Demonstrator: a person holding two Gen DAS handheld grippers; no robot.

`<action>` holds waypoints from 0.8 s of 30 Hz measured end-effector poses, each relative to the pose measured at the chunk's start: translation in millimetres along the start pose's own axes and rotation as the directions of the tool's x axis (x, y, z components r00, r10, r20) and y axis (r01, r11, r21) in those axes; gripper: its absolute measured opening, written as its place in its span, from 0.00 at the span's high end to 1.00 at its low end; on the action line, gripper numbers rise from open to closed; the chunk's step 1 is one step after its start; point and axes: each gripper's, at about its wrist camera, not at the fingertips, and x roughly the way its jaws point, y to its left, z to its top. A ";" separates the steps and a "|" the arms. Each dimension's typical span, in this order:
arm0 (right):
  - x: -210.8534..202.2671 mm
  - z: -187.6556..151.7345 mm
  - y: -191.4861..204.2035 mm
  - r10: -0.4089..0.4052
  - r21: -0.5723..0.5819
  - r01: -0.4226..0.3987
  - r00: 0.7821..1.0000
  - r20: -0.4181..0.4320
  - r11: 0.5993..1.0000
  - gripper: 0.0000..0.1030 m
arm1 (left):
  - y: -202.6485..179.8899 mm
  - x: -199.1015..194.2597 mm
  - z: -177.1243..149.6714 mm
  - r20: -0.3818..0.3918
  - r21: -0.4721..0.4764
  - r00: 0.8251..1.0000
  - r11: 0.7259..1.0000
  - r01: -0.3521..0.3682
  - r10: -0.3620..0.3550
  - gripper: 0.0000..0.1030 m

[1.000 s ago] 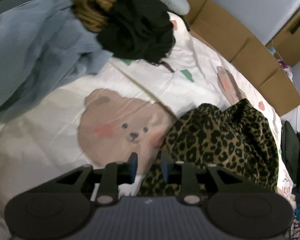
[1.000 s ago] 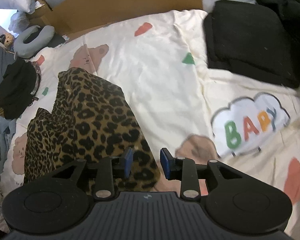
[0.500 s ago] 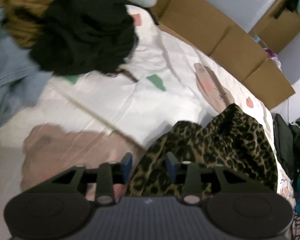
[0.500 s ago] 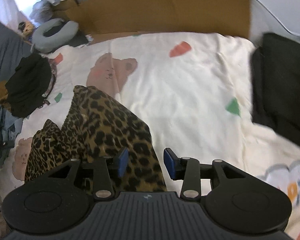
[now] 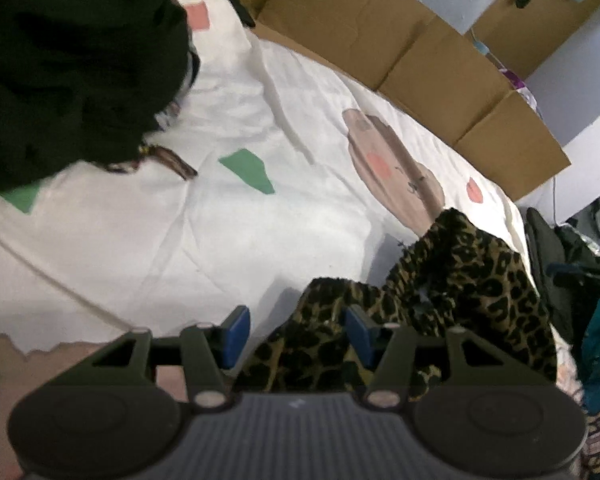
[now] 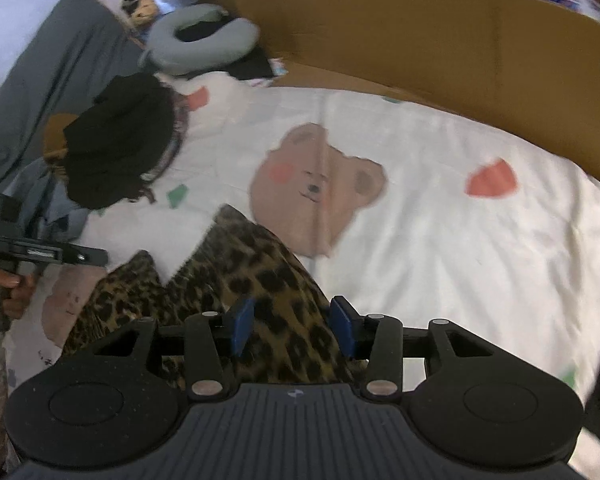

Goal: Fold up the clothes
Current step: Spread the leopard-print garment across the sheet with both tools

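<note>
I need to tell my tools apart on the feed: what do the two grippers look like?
They look alike. The left gripper and right gripper each have black linkage arms with silver pivot pins, blue fingertip pads, two round black discs and a ribbed dark grey body with a small pale mark. No cables or sleeves show.

**Soft indoor light, fisheye warp, motion smear**

Even, diffuse light washes the white bear-print bedsheet [image 5: 236, 240] nearly to glare. The crumpled black garment [image 5: 72, 64] shows no detail. Both views blur and bend toward the rims, worst along the brown cardboard panels [image 6: 440, 64] at 12 o'clock.
</note>
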 end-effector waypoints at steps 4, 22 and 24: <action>20.7 22.9 4.2 0.041 -0.047 -0.041 0.999 0.001 0.998 0.52 | 1.8 14.9 3.9 -0.017 0.014 1.000 1.000 0.024 -0.024 0.46; 106.5 64.5 15.6 0.162 -0.174 -0.189 0.974 -0.157 0.966 0.52 | 13.5 30.5 -12.0 -0.065 -0.002 0.993 0.995 0.095 -0.095 0.48; 117.0 62.0 15.8 0.174 -0.178 -0.207 0.967 -0.184 0.962 0.52 | 13.1 25.7 -12.3 -0.058 0.003 0.994 0.995 0.096 -0.095 0.56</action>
